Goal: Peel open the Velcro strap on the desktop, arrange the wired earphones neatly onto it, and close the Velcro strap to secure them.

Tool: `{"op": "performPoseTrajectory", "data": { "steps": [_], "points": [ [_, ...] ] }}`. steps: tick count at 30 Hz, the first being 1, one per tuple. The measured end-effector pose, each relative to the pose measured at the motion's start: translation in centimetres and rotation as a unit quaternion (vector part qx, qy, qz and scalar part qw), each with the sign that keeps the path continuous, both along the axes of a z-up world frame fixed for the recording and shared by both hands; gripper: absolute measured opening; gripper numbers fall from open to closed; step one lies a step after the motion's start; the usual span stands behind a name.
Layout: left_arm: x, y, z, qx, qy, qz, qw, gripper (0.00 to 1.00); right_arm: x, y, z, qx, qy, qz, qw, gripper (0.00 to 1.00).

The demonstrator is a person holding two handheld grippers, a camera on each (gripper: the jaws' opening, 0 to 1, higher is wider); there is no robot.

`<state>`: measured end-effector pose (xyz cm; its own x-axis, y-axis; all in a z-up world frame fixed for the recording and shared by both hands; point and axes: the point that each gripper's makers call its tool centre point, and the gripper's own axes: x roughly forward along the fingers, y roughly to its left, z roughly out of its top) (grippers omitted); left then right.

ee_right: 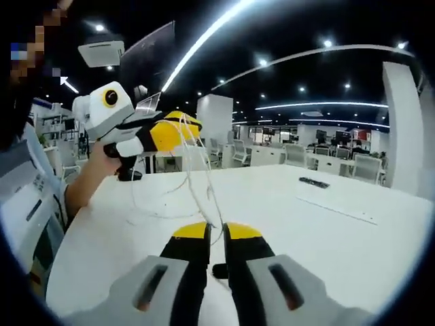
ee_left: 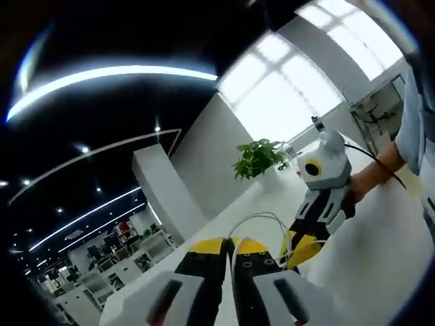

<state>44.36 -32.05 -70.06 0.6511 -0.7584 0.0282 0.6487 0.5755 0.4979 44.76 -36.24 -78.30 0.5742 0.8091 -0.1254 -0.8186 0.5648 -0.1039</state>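
Observation:
The white earphone cable (ee_left: 268, 216) runs in thin loops between both grippers, above the white desk (ee_right: 326, 251). In the left gripper view, my left gripper (ee_left: 230, 246) is shut with the cable coming out from between its yellow tips. My right gripper (ee_left: 299, 252) comes in from the right, held by a hand, with its tips on the cable's other end. In the right gripper view, my right gripper (ee_right: 217, 231) is shut on the cable (ee_right: 204, 183). The cable rises to the left gripper (ee_right: 183, 129) at upper left. A small dark piece (ee_right: 219, 272) shows under my right jaws; I cannot tell what it is.
A small black object (ee_right: 314, 182) and a long flat white strip (ee_right: 336, 207) lie on the desk's far right. A potted plant (ee_left: 257, 157) stands at the desk's far end. Office chairs (ee_right: 296, 155) and desks stand behind. The person's forearm (ee_right: 85, 180) reaches in from the left.

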Motion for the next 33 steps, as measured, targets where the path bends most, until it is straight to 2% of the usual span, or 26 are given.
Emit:
{"op": "performPoseTrajectory", "data": {
  "steps": [4, 8, 14, 18, 22, 27, 31, 33],
  "points": [
    [-0.1, 0.0, -0.1, -0.003, 0.004, 0.000, 1.0000, 0.06, -0.5, 0.8, 0.4, 0.032, 0.009, 0.014, 0.9994, 0.10],
    [-0.4, 0.1, -0.1, -0.022, 0.013, -0.004, 0.9997, 0.06, -0.7, 1.3, 0.4, 0.041, 0.010, 0.018, 0.9990, 0.10],
    [-0.9, 0.1, 0.3, -0.048, 0.028, -0.021, 0.9982, 0.06, -0.6, 1.7, 0.8, 0.064, 0.009, 0.010, 0.9979, 0.08],
    [-1.6, 0.0, 0.9, -0.061, 0.023, -0.032, 0.9974, 0.06, -0.3, 1.4, 0.8, 0.062, 0.000, -0.006, 0.9981, 0.05],
    [-2.3, -0.3, 1.5, -0.074, 0.024, -0.049, 0.9958, 0.06, 0.2, 1.1, 1.2, 0.088, 0.015, -0.019, 0.9958, 0.05],
    [-3.2, -0.7, 2.5, -0.085, 0.010, -0.061, 0.9945, 0.06, 0.7, 0.9, 0.7, 0.072, 0.017, -0.040, 0.9965, 0.04],
    [-3.9, -0.9, 3.0, -0.087, -0.001, -0.071, 0.9937, 0.06, 1.3, 0.5, 0.5, 0.051, 0.004, -0.064, 0.9967, 0.04],
    [-4.0, -1.1, 2.9, -0.081, -0.006, -0.071, 0.9942, 0.06, 1.6, 0.0, 0.6, 0.032, -0.013, -0.079, 0.9962, 0.04]
  ]
}}
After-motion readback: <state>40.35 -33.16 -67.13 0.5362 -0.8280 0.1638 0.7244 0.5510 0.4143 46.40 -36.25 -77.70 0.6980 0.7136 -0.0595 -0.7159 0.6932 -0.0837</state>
